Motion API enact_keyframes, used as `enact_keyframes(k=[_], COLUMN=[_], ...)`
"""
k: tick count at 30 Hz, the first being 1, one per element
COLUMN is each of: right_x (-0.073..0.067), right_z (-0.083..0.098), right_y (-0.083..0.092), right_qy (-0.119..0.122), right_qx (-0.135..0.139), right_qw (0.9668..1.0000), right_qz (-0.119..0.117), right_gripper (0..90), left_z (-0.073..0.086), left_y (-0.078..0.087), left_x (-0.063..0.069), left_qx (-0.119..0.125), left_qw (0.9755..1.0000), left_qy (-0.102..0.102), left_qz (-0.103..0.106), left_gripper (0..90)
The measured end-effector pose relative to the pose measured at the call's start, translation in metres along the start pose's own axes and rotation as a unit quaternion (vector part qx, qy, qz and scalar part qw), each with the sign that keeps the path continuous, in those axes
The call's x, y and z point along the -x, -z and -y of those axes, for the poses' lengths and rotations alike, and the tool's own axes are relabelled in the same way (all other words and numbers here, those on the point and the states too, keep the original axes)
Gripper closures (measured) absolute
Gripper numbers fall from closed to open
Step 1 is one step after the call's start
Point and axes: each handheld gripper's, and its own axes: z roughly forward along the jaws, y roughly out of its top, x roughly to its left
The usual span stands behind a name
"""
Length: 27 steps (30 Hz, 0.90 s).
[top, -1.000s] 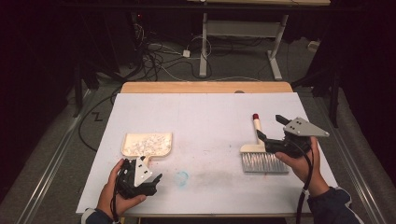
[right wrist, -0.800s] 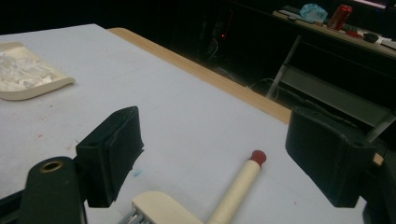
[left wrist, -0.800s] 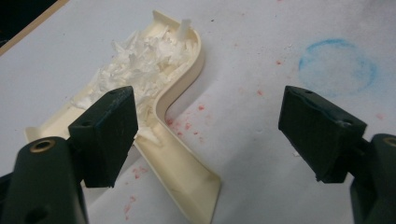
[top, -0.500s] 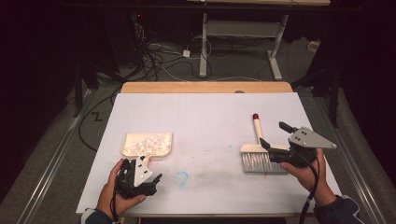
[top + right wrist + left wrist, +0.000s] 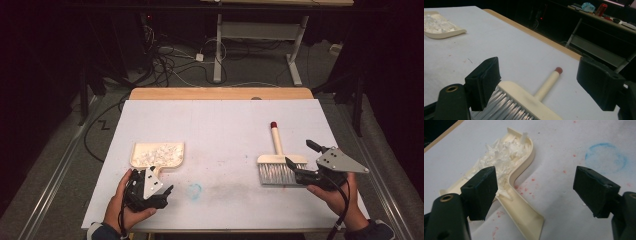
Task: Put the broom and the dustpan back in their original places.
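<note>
Plainly, both grippers' fingers gape apart: brush near right table edge, dustpan left.

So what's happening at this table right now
A person holds a tool in each hand. The left tool is open by the handle of a cream dustpan full of white scraps. The right tool is open beside a hand brush lying flat on the white table. Neither is gripped.
</note>
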Motion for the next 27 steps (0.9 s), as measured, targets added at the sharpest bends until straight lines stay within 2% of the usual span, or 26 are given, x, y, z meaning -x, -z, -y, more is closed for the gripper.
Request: enact_keyframes(k=[6,14,16,20,23,27], right_x=[0.0,-0.002,-0.005,-0.014,-0.016,-0.017], right_z=[0.013,0.034,0.041,0.054,0.058,0.058], right_y=[0.007,0.01,0.01,0.012,0.014,0.013], right_qy=[0.005,-0.001,-0.004,0.004,-0.003,0.0], right_qx=[-0.008,-0.023,-0.025,-0.031,-0.032,-0.032], right_qw=[0.9999,0.9997,0.9997,0.9995,0.9995,0.9995], right_qz=[0.003,0.008,0.007,0.002,-0.002,-0.005], right_gripper=[19.8,19.9,19.9,19.8,19.8,19.4], left_z=[0.0,0.001,0.001,0.0,0.0,0.001], left_y=[0.0,0.001,0.002,0.003,0.002,0.001], left_x=[0.001,0.001,0.0,0.002,0.003,0.004], left_qx=[0.008,0.016,0.019,0.029,0.028,0.023], left_qw=[1.0,0.9999,0.9998,0.9995,0.9995,0.9996], left_qy=[-0.004,-0.002,-0.003,-0.007,-0.011,-0.012], left_qz=[0.003,0.004,0.007,0.009,0.007,0.006], left_gripper=[18.8,18.8,18.8,18.8,18.8,18.8])
